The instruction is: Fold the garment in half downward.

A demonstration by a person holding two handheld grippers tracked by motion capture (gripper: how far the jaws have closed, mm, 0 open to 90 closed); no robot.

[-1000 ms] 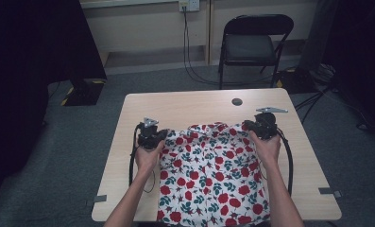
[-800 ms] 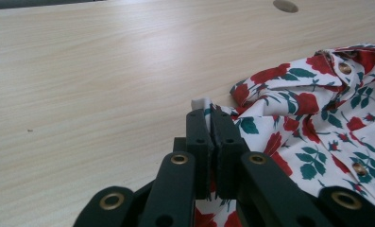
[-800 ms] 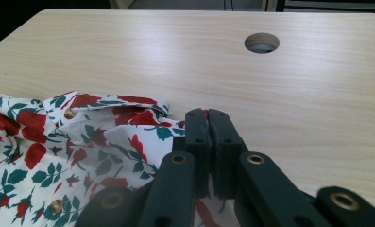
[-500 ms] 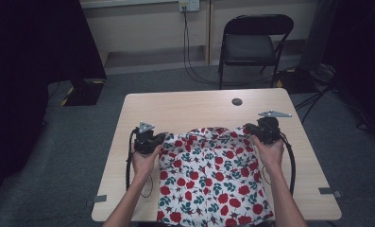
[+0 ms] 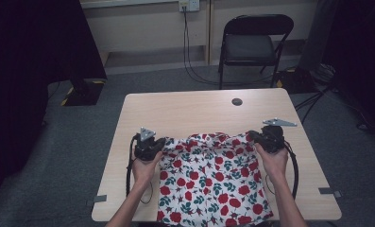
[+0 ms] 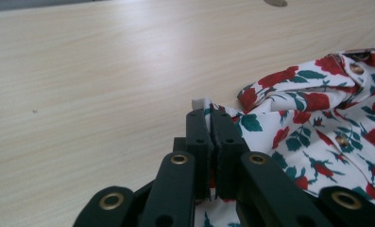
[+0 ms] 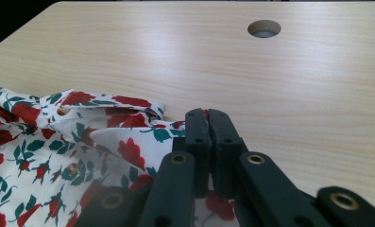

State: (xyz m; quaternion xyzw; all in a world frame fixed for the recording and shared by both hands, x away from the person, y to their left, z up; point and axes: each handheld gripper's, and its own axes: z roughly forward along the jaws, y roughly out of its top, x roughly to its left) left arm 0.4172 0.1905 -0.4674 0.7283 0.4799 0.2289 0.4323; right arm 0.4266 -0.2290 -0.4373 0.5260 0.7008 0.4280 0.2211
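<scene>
A white garment printed with red roses and green leaves point(image 5: 211, 179) lies on the light wooden table point(image 5: 185, 111), hanging over the near edge. My left gripper point(image 5: 157, 144) is shut on the garment's upper left corner; in the left gripper view its jaws pinch the cloth's edge point(image 6: 208, 118). At the upper right corner, my right gripper point(image 5: 257, 137) is shut on the fabric point(image 7: 142, 142), which shows brass buttons. The top edge of the cloth is stretched between the two grippers.
A round cable hole point(image 5: 237, 101) sits in the table's far right part. A black folding chair point(image 5: 251, 45) stands beyond the table. Bare tabletop lies ahead of both grippers. Cables trail down along both forearms.
Both grippers have pulled the garment's top edge a little toward the near side of the table. Their grip on the cloth is unchanged.
</scene>
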